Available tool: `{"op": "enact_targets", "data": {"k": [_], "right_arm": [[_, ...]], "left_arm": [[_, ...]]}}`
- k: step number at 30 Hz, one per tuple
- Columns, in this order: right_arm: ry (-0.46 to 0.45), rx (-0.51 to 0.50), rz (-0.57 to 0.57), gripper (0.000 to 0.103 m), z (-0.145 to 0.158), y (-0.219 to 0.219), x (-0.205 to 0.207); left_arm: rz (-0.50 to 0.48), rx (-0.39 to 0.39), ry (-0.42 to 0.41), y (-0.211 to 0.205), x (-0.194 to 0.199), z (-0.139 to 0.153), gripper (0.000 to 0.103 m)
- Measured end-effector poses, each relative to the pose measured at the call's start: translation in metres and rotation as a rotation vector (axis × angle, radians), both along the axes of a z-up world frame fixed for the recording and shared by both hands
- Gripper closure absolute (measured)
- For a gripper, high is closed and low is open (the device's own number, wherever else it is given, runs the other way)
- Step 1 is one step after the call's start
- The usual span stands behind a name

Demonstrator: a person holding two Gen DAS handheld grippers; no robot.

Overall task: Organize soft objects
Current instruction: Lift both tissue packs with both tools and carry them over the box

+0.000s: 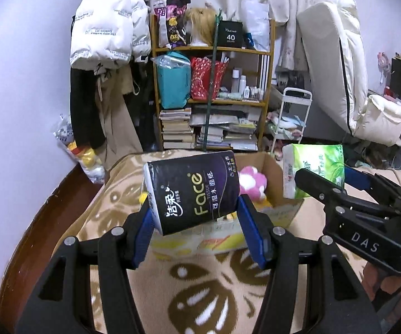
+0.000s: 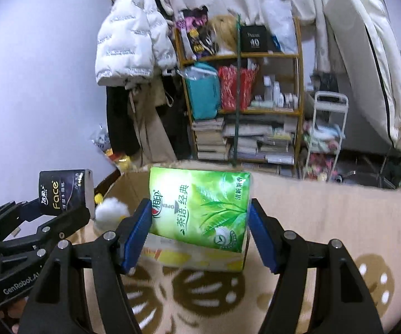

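Left gripper (image 1: 196, 222) raised above the bed (image 1: 200, 292), fingers (image 1: 252, 231) pinching the black tissue pack (image 1: 192, 192), tilted, over the near edge of the cardboard box (image 1: 272, 167). Right gripper (image 2: 199, 232) level beside it, fingers (image 2: 136, 233) clamping the green tissue pack (image 2: 200, 208) over the same box (image 2: 128, 186). Only in the left view: pink plush toy (image 1: 252, 182) inside the box. Only in the right view: white plush (image 2: 111, 211).

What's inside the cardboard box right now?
In the cardboard box a pink-and-white plush shows, with something yellow beside it. The black tissue pack held by the left gripper covers the rest.
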State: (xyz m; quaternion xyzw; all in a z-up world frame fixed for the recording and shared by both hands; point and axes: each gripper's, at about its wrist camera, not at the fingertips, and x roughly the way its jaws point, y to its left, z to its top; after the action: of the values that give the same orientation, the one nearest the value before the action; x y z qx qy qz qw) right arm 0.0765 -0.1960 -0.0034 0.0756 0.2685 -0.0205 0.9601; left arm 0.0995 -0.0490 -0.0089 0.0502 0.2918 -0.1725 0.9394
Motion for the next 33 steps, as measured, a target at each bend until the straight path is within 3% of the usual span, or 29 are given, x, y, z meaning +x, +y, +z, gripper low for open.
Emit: {"op": "enact_targets", "data": {"k": [5,11,20,28,33], "right_arm": [[-0.043,-0.023,-0.001,0.031,0.004,-0.003,0.011],[-0.081,-0.075,0.014,0.031,-0.001,-0.004,0.026],[0.011,-0.030,0.047,0.030,-0.031,-0.008,0.051],[0.101,0.081,0.068,0.030,-0.058,-0.019,0.063],[0.126,0.077,0.073,0.029,-0.067,-0.018,0.064]], "left_arm": [[-0.030,-0.031,-0.014,-0.004,0.014,0.004,0.046],[-0.055,-0.005,-0.009,-0.011,0.034,-0.001,0.046],[-0.028,0.037,0.046,-0.013,0.057,-0.033,0.045],[-0.015,0.026,0.118,-0.014,0.073,-0.051,0.044],[-0.002,0.039,0.128,-0.016,0.075,-0.057,0.040]]}}
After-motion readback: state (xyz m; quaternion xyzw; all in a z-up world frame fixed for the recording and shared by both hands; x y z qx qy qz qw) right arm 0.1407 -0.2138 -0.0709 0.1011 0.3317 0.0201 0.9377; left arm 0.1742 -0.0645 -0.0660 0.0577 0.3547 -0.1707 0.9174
